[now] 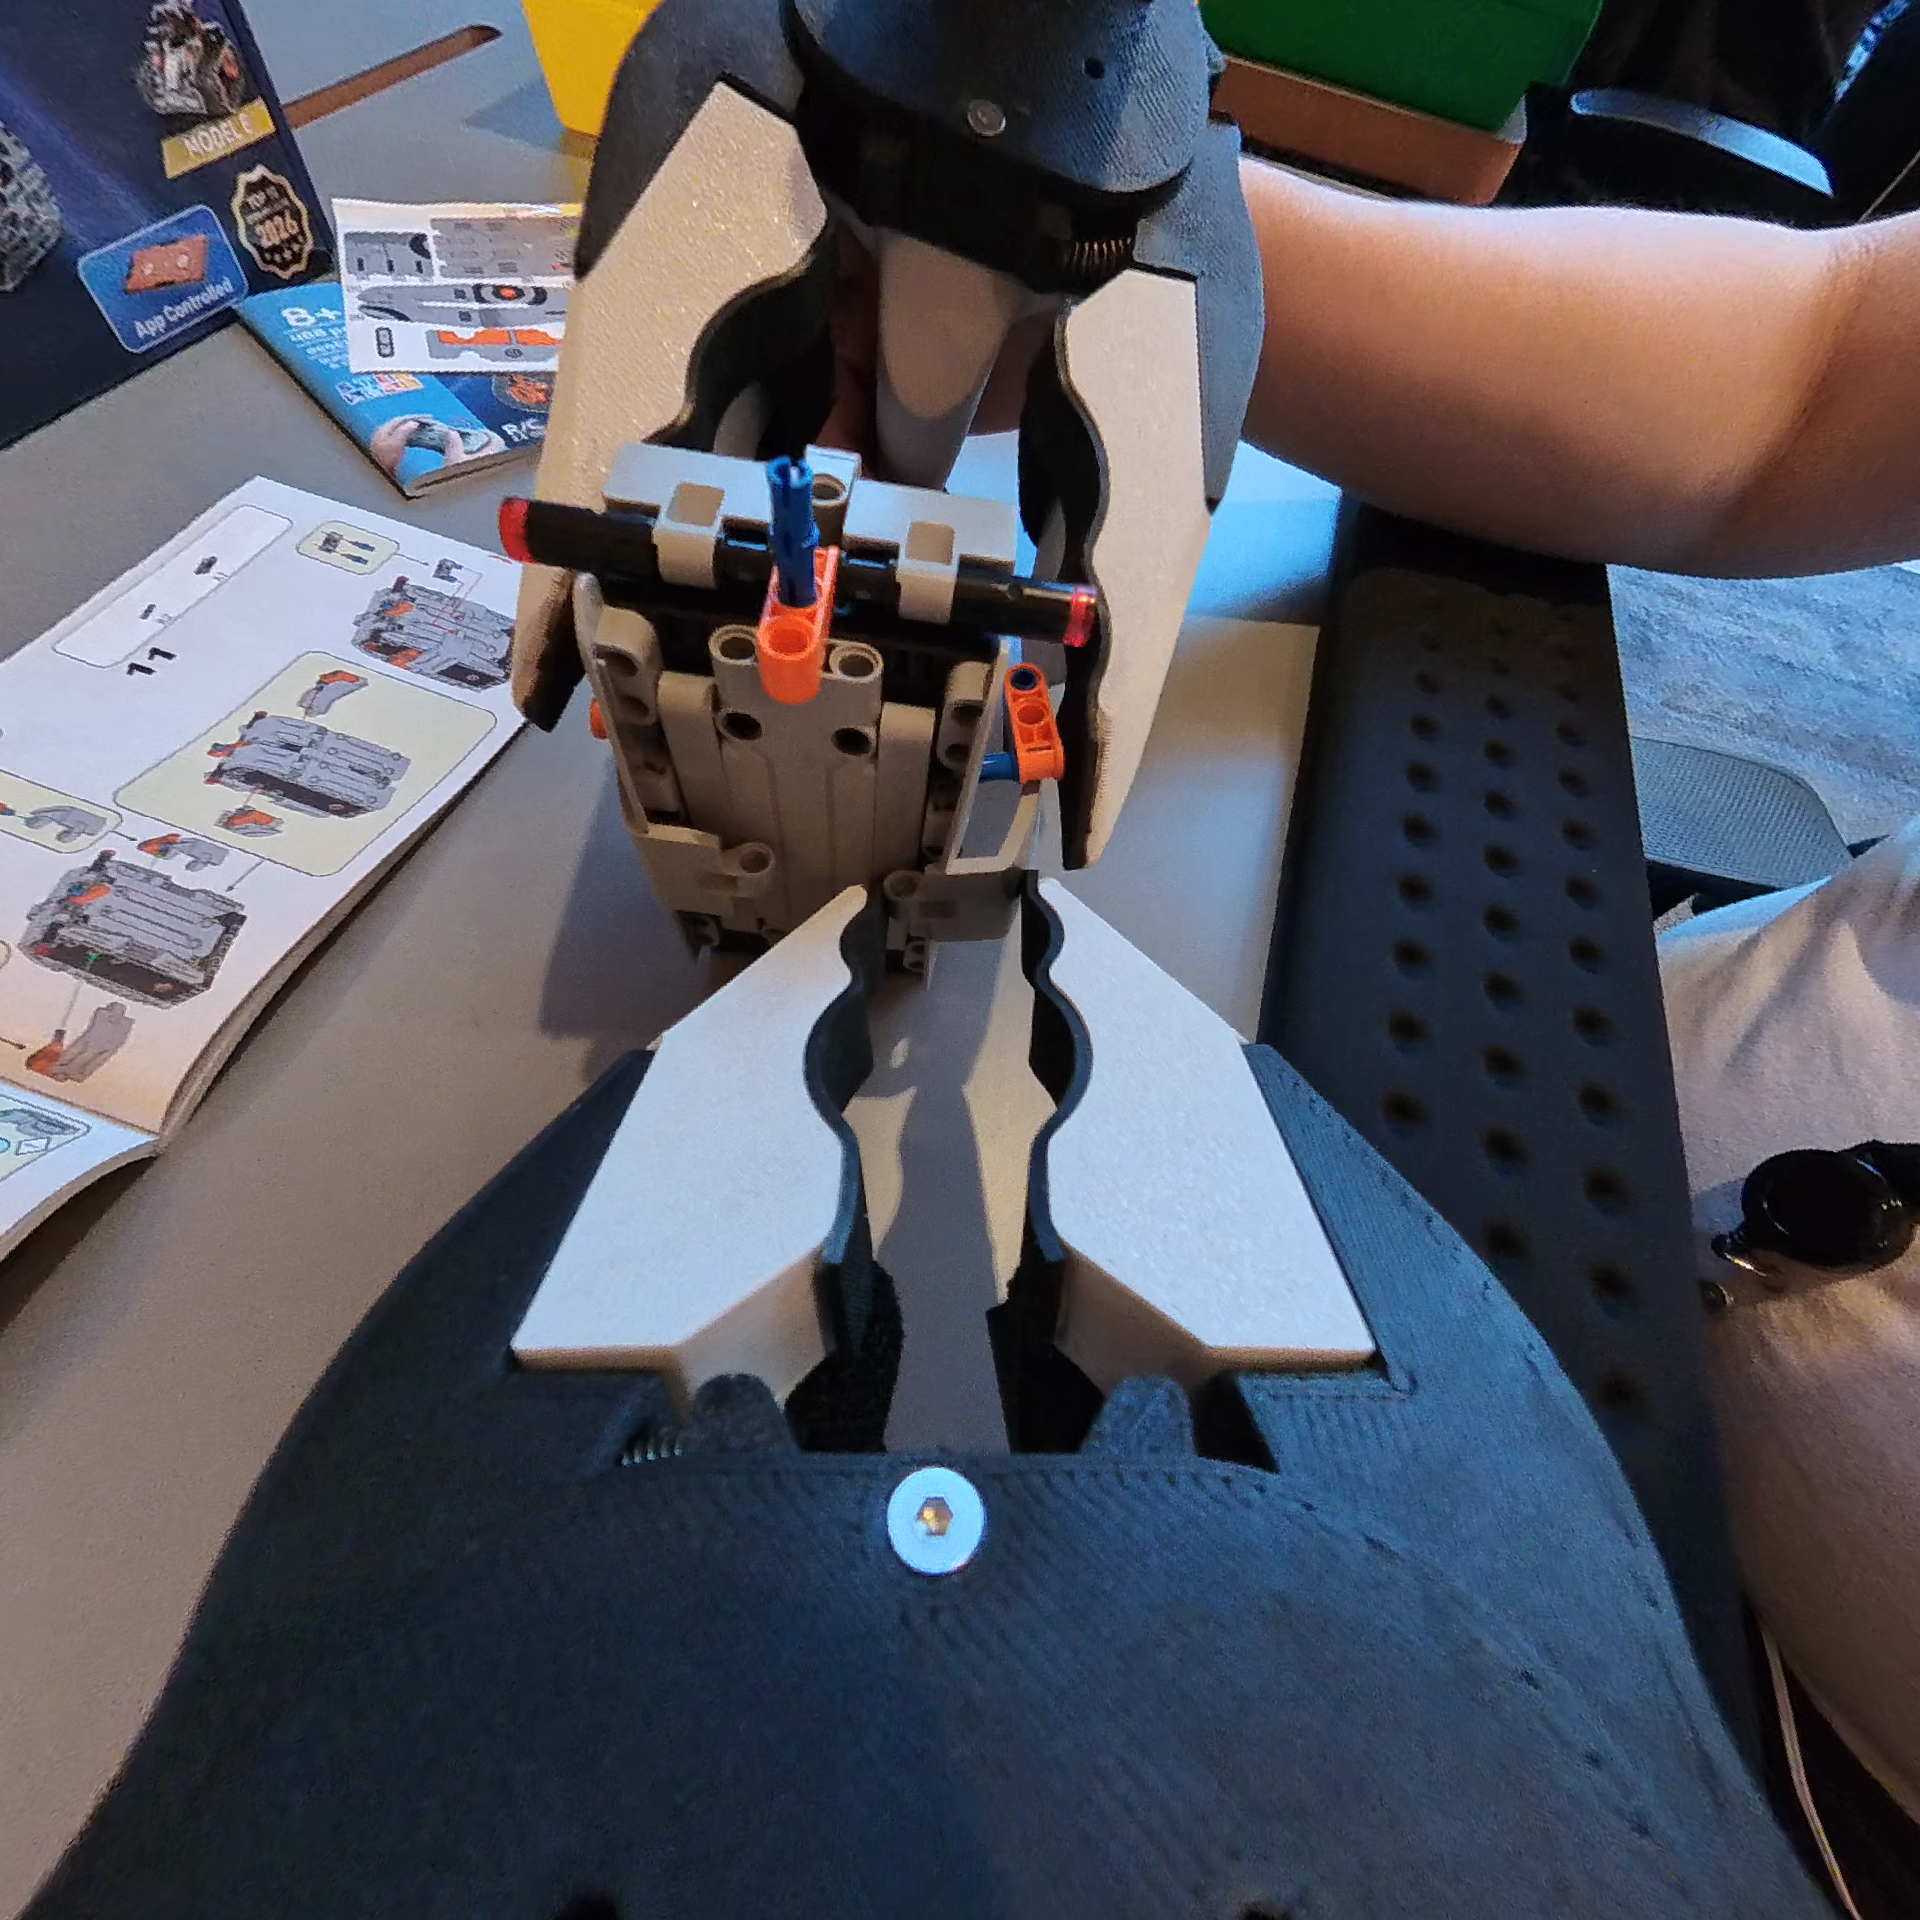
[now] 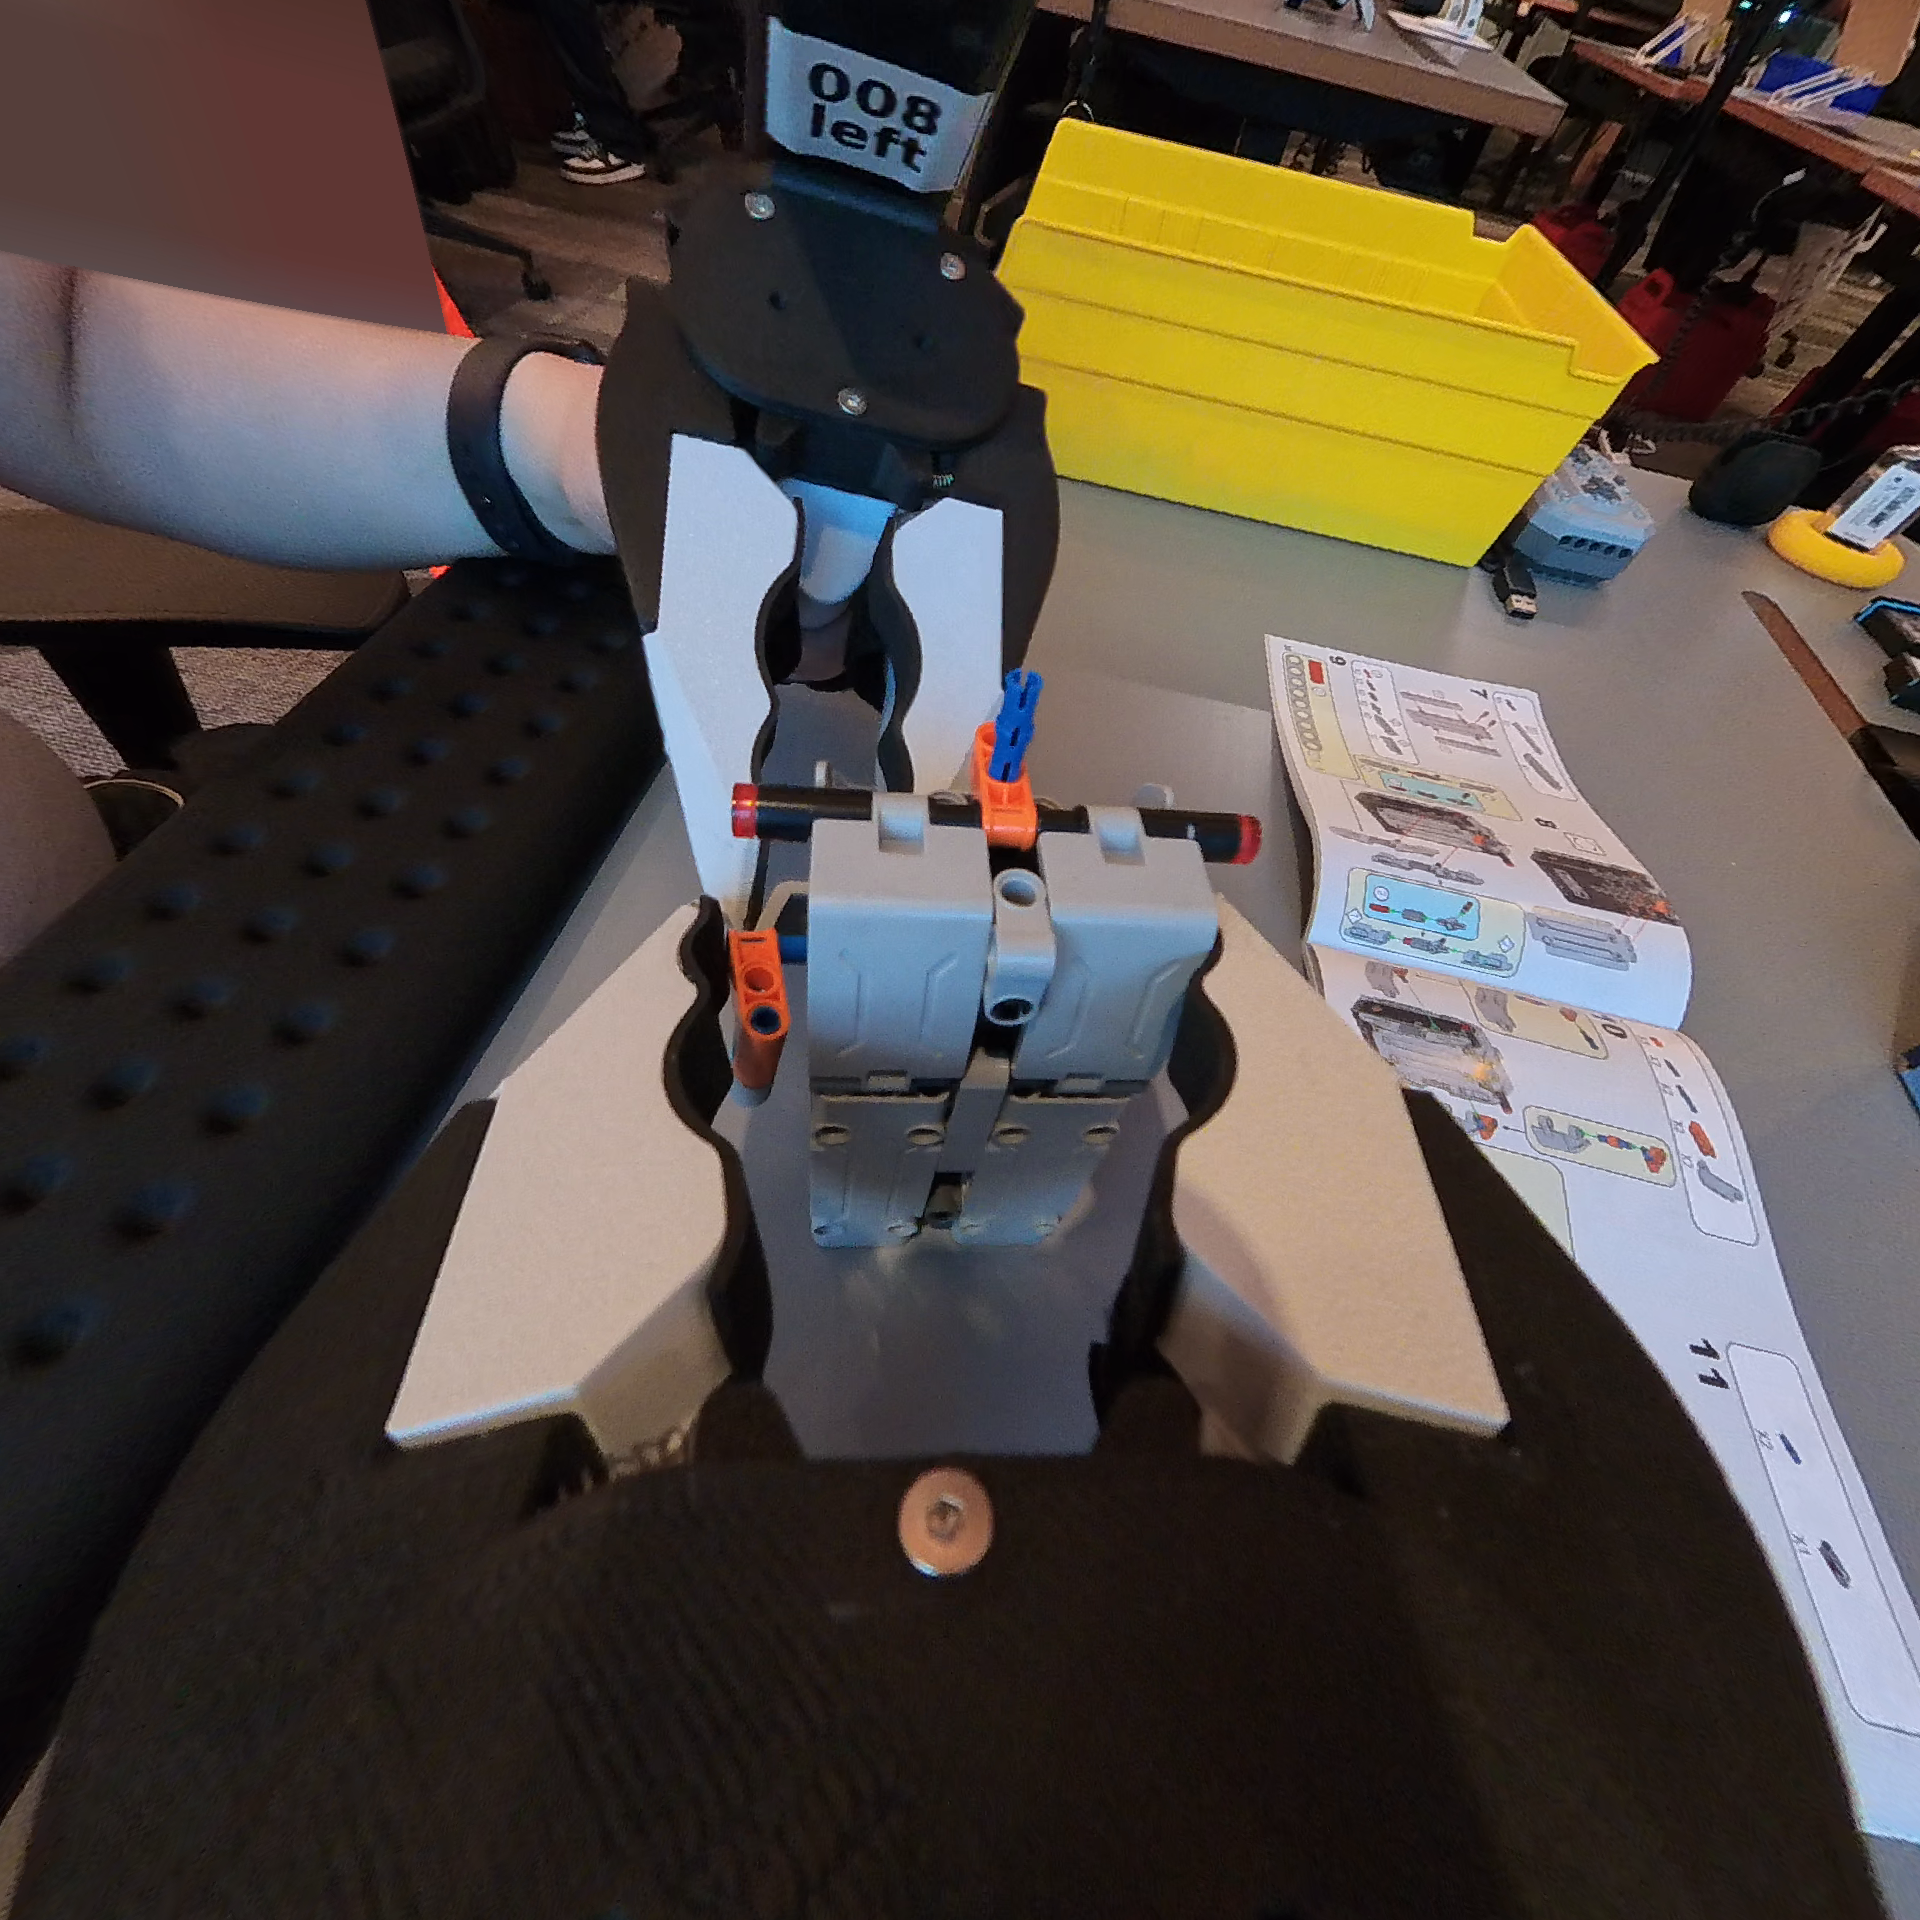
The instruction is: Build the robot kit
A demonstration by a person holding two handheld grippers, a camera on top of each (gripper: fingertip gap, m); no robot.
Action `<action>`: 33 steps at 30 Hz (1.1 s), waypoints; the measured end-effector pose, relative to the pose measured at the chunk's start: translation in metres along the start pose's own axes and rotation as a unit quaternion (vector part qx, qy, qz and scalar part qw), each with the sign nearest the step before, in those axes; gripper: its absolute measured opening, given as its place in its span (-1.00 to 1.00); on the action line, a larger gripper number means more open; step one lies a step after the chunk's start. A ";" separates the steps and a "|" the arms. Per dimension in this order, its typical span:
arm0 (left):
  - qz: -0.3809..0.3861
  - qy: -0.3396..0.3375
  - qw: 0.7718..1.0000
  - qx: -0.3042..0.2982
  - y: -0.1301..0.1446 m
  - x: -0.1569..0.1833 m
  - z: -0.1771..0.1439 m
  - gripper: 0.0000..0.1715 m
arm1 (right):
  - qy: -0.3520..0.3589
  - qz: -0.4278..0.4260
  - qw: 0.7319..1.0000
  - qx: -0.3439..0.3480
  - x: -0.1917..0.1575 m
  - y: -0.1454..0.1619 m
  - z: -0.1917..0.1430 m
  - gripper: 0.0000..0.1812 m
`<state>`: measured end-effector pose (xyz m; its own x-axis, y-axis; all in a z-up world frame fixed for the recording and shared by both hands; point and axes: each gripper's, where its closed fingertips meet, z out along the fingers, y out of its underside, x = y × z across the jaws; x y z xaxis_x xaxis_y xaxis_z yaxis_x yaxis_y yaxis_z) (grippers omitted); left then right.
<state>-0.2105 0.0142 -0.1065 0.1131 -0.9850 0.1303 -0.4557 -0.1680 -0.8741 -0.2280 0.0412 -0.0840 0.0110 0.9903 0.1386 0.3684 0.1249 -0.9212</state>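
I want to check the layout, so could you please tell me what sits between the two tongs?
A grey brick model with orange and blue pegs stands between the right tongs and the left tongs; both views show it.

Each hand-held gripper is a broad black 3D-printed shell with visible layer lines, filling the lower part of its own view. The left hand-held gripper [image 1: 940, 914] and the right hand-held gripper [image 2: 951, 997] both carry two pale grey wedge-shaped fingers with wavy black inner edges and a silver hex screw low at centre. A white label sits at the top centre of the right wrist view. A black wristband [image 2: 488, 457] shows at the left.
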 end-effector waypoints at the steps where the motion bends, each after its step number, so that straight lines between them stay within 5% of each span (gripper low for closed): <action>1: -0.001 0.001 1.000 0.001 0.000 0.000 0.000 -0.72 | 0.001 0.001 1.000 0.000 0.000 0.000 0.000 -0.04; 15: 0.007 -0.024 1.000 0.013 0.001 -0.002 -0.003 -0.72 | 0.006 -0.004 1.000 0.026 0.000 -0.001 0.000 -0.06; 27: 0.025 -0.014 0.999 0.016 0.003 0.005 -0.003 -0.72 | -0.020 0.082 0.995 0.059 0.002 -0.008 -0.009 -0.27; 30: 0.046 -0.014 0.999 0.008 0.007 0.010 -0.003 -0.72 | -0.021 0.080 0.995 0.062 0.001 -0.008 -0.011 -0.26; 33: 0.062 -0.014 0.998 0.004 0.009 0.014 -0.005 -0.72 | -0.012 0.069 0.995 0.068 -0.003 -0.012 -0.019 -0.05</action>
<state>-0.2176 -0.0009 -0.1102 0.0821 -0.9966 0.0083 -0.4600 -0.0452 -0.8868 -0.2143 0.0357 -0.0665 0.0296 0.9996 0.0008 0.2356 -0.0062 -0.9718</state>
